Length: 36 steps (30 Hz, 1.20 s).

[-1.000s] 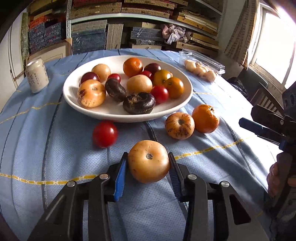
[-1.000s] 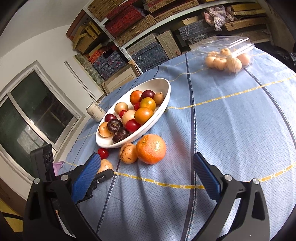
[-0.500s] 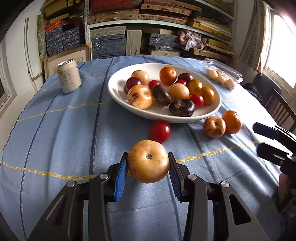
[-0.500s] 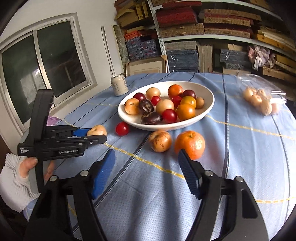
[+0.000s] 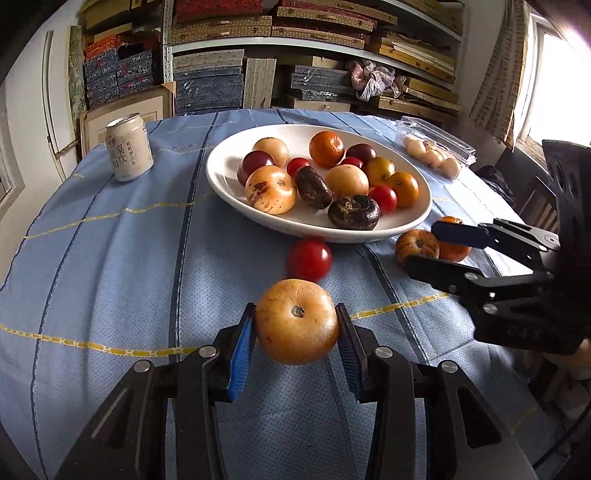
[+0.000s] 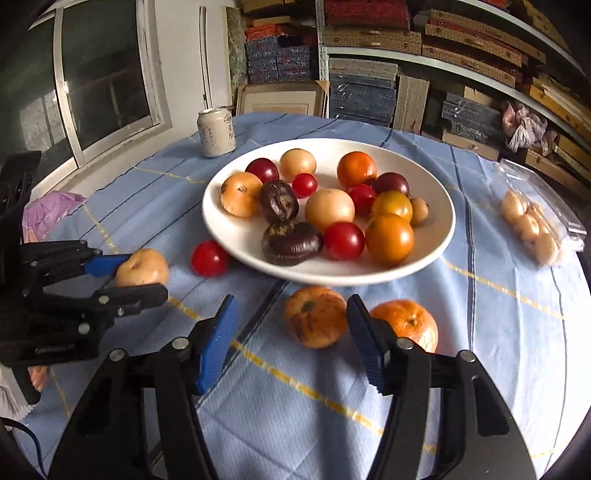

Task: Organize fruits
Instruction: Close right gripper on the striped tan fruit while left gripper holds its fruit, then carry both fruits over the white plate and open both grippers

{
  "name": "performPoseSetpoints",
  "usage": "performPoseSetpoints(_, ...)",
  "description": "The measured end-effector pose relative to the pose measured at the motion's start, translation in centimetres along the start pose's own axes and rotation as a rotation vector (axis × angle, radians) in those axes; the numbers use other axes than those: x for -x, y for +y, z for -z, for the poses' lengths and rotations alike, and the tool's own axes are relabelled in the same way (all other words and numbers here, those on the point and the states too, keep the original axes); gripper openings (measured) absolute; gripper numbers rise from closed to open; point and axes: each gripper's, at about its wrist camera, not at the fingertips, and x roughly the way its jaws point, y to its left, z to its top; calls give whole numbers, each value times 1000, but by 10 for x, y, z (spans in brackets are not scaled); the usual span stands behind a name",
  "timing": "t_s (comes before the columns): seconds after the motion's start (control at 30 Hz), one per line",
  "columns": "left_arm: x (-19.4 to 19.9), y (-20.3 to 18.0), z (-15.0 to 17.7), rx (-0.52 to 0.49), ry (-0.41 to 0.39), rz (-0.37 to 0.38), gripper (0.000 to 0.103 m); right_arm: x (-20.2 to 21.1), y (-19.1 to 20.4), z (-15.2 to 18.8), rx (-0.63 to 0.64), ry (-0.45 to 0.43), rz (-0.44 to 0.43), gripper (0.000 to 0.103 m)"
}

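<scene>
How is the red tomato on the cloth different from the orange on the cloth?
The red tomato is red, smooth and shiny; the orange is orange with dimpled skin. The tomato looks smaller than the orange. The tomato lies alone; the orange sits beside a streaky tan fruit. Both are round and rest outside the white bowl.

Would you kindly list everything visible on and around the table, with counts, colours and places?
Plate: one, white, table centre, piled with mixed fruit.
Loose fruit on cloth: red tomato; striped tan fruit; orange, all in front of the plate.
Tan fruit: one, clamped in the left gripper.
Can: one, cream, far left.
Clear box: one, pale fruit inside, right edge.
Tablecloth: blue, yellow lines.
Shelves: stacked boxes, behind.
Left gripper: black, blue pads.
Right gripper: open, jaws just narrowed, beside the striped tan fruit.
</scene>
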Motion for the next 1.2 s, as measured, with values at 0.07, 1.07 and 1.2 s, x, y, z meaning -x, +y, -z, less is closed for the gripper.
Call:
performPoseSetpoints(0.07,-1,1,0,2,3,-1,42,-4,1,-2,13,3,13,61)
performPoseSetpoints(1.07,-9,0,3,-1,30,1,43,-24,10,6,162,109,30,41)
performPoseSetpoints(1.2,-8,4,2,14,26,8,43,-14,8,6,109,95,-66,41)
